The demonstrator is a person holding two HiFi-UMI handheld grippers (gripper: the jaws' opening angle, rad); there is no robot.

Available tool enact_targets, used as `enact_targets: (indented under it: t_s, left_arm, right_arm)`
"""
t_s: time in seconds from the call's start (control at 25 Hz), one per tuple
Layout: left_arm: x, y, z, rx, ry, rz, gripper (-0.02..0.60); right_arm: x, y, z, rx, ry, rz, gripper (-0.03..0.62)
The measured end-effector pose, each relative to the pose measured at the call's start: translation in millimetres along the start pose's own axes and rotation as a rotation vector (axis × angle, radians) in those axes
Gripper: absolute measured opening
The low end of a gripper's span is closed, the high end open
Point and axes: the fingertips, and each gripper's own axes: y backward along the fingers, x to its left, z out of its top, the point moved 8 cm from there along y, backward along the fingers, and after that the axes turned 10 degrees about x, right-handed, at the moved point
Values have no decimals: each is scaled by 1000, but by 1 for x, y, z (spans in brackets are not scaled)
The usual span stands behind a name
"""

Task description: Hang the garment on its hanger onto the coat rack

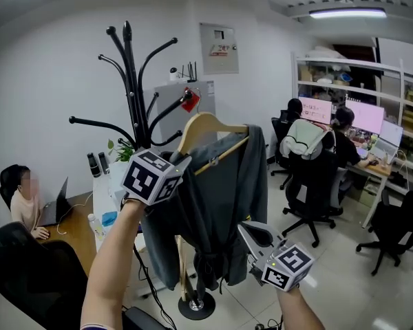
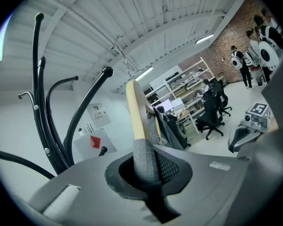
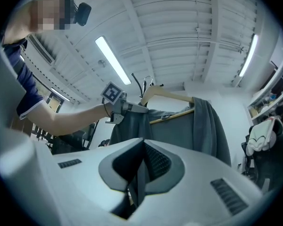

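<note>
— While your right gripper [image 1: 251, 234] sits lowest and nearest, what is it doing?

— Its jaws are pressed together on what looks like a fold of the garment [image 1: 220, 205] near the hem, probably to keep the cloth from swinging. It points a little upward.

— And your left gripper [image 1: 184, 161]?

— It clamps the cloth-covered shoulder of the wooden hanger [image 1: 205, 124] and carries the weight, leaving the hook [image 2: 123, 58] free. Your forearm [image 1: 110, 260] reaches up and out, with the gripper about level.

— Where is the garment?

— Draped on its hanger, in the air just in front of the coat rack [image 1: 132, 88], with the hook on no arm yet.
</note>
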Motion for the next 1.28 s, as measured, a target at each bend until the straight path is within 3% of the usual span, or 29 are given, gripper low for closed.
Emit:
enact_targets:
  t_s: [0.28, 0.72, 1.28]
  left_arm:
    - [25, -18, -3, 51, 78, 57, 21]
    - [35, -31, -50, 158, 168, 148, 21]
    - [43, -27, -98, 233, 258, 221, 21]
  right_arm:
    - [-15, -7, 3, 2, 27, 30, 0]
    - [-12, -33, -9, 36, 32, 111, 0]
    - [-1, -66, -15, 67, 15, 196, 0]
